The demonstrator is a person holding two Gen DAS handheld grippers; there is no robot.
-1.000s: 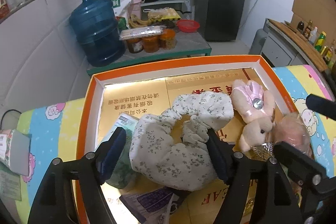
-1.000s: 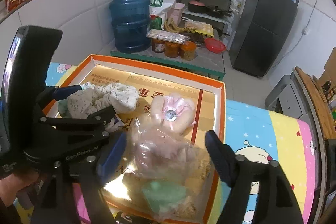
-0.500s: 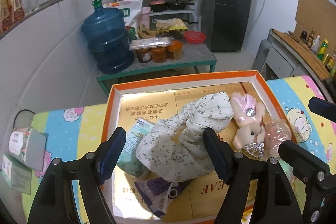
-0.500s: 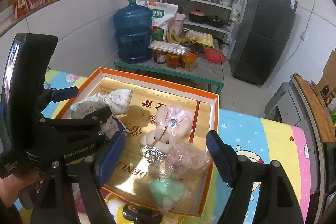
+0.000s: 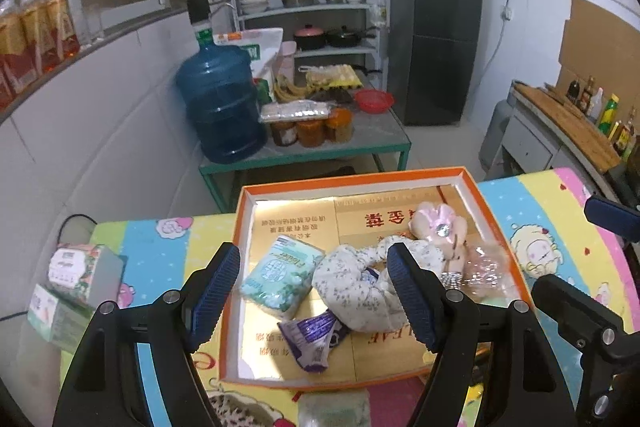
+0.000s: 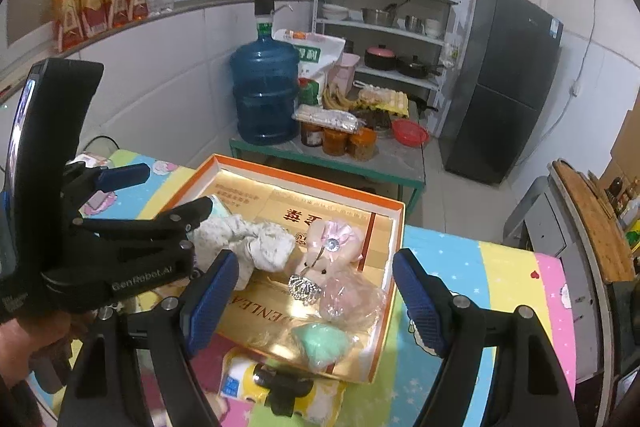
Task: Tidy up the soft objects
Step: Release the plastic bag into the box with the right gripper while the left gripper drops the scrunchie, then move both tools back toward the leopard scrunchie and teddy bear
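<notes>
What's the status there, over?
Left gripper and right gripper open, empty. Floral cloth, pink plush, tissue pack in orange tray. Nothing blocking.

Not much I can actually read from here. The left gripper has "GenRobot.AI" printed on its black body. The gold lining of the orange box shows "ENLEA" near its front edge, the first letter hidden, plus Chinese characters too small to make out.
</notes>
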